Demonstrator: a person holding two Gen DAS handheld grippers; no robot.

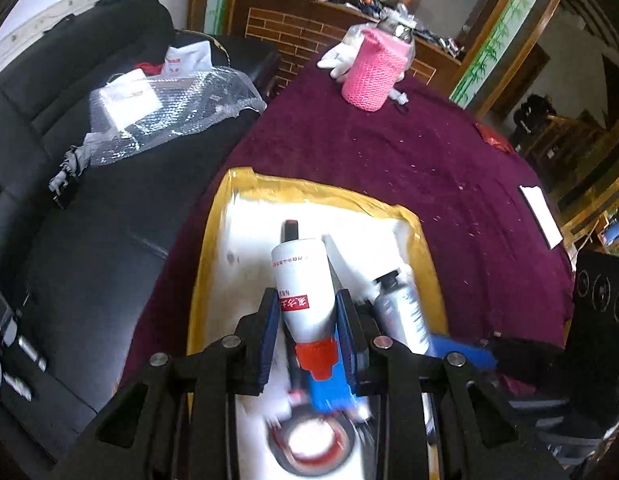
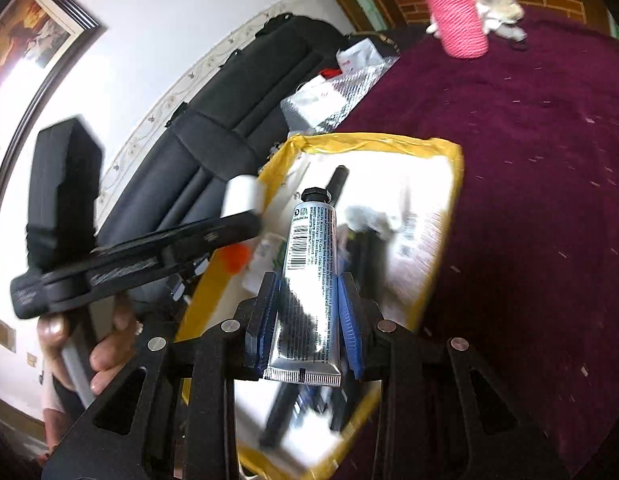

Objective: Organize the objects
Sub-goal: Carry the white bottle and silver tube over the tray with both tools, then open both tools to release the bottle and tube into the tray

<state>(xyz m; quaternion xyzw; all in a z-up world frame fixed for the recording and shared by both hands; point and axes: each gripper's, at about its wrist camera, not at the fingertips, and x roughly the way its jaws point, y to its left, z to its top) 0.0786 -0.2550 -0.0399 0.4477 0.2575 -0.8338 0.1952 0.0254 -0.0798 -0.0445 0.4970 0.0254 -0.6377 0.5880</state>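
My left gripper [image 1: 308, 312] is shut on a white bottle with a red cap [image 1: 303, 288], held above a white box with yellow-taped edges [image 1: 309, 190]. In that box lie a silver tube [image 1: 401, 312], a roll of tape [image 1: 309, 446], a black pen and a blue item. My right gripper [image 2: 308, 308] is shut on a silver tube with a black cap [image 2: 307, 272], also above the yellow-edged box [image 2: 389, 140]. The left gripper [image 2: 233, 224] shows at the left of the right wrist view, held by a hand [image 2: 109, 344]. A pink knitted holder [image 1: 373, 70] stands far back on the table.
The dark red tablecloth [image 1: 409, 152] covers the round table. A black sofa [image 1: 89, 220] to the left carries bubble wrap [image 1: 169, 112] and white packets. A white glove [image 1: 337, 58] lies by the pink holder [image 2: 459, 12]. A white card [image 1: 543, 216] lies at the right.
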